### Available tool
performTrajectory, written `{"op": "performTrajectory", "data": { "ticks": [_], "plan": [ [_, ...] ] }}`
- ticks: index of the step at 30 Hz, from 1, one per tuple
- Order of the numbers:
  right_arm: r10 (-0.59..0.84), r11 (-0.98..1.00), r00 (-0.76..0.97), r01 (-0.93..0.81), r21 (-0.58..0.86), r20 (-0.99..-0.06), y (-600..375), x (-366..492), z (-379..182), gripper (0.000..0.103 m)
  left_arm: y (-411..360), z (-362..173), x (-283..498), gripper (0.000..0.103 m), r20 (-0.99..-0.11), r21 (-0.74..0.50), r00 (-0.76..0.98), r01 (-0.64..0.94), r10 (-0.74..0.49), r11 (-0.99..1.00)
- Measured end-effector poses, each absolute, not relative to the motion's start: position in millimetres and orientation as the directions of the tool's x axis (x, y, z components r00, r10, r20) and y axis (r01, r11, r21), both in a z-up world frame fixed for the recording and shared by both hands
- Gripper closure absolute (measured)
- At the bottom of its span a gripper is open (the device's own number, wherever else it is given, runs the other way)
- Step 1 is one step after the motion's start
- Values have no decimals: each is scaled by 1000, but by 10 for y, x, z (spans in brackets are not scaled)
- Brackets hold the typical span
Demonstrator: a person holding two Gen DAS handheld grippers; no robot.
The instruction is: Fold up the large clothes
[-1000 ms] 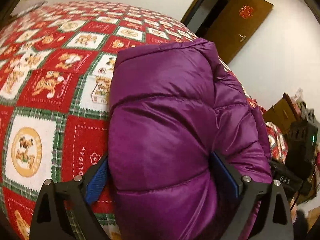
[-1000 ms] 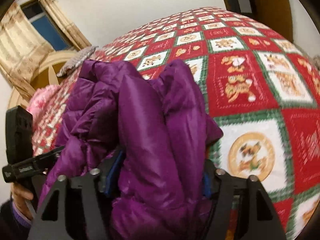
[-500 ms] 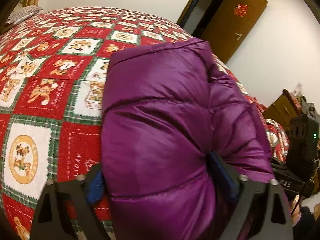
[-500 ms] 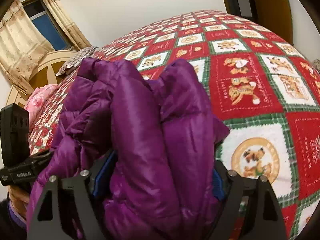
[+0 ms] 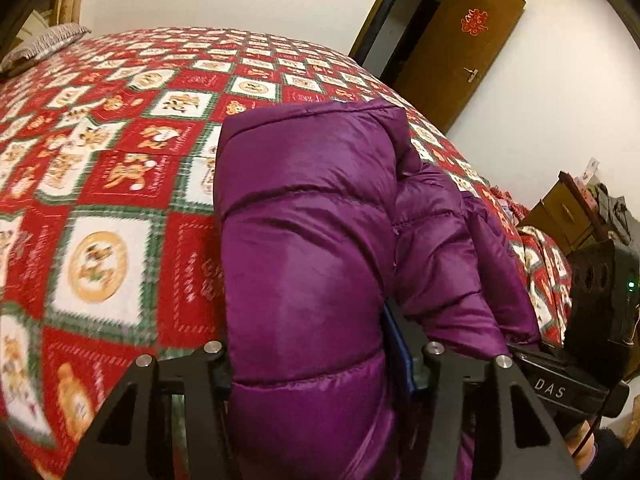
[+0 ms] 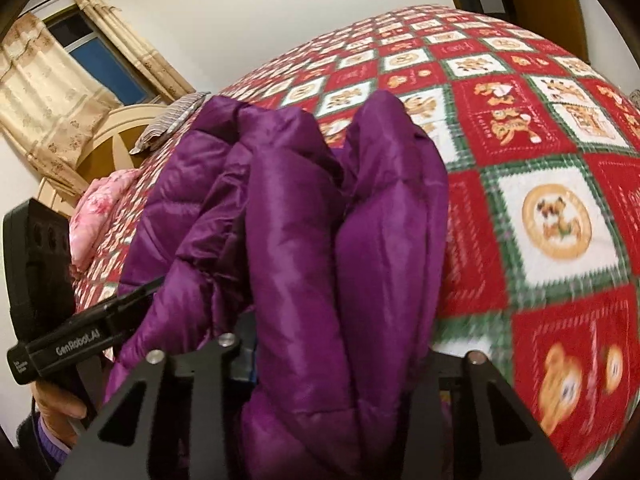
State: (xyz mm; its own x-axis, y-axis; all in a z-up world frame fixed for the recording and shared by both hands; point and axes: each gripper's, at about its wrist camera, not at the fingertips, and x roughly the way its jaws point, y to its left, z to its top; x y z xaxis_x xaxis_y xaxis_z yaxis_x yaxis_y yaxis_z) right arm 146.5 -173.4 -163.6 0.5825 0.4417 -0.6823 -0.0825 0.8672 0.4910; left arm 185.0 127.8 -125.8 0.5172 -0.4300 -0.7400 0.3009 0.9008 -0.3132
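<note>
While my left gripper (image 5: 316, 364) has just been closing, it pinches a thick fold of the purple down jacket (image 5: 312, 220). My right gripper (image 6: 340, 356), jaws also just narrowed, clamps another bunched fold of it (image 6: 304, 216). Beyond both, the jacket rises over the red checked bedspread (image 5: 100, 160), with the brown door (image 5: 460, 48) behind.

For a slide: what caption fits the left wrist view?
Left gripper clamps a puffy purple quilted jacket above a red checked bedspread.
</note>
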Motion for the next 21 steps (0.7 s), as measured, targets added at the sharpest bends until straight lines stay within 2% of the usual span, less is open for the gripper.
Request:
{"op": "performTrajectory", "data": {
  "ticks": [3, 8, 21],
  "plan": [
    [438, 867, 592, -81, 491, -676, -1662, 1333, -1605, 66, 1242, -1187, 1731, 51, -750, -264, 528, 313, -398, 912],
    [422, 868, 606, -58, 493, -674, -1728, 1163, -1561, 68, 1130, -1113, 1560, 54, -748, -264, 520, 337, -413, 904],
    [389, 866, 658, -23, 499, -645, -1968, 656, -1405, 69, 772, -897, 1113, 54, -738, -240, 514, 405, -437, 882]
  ]
}}
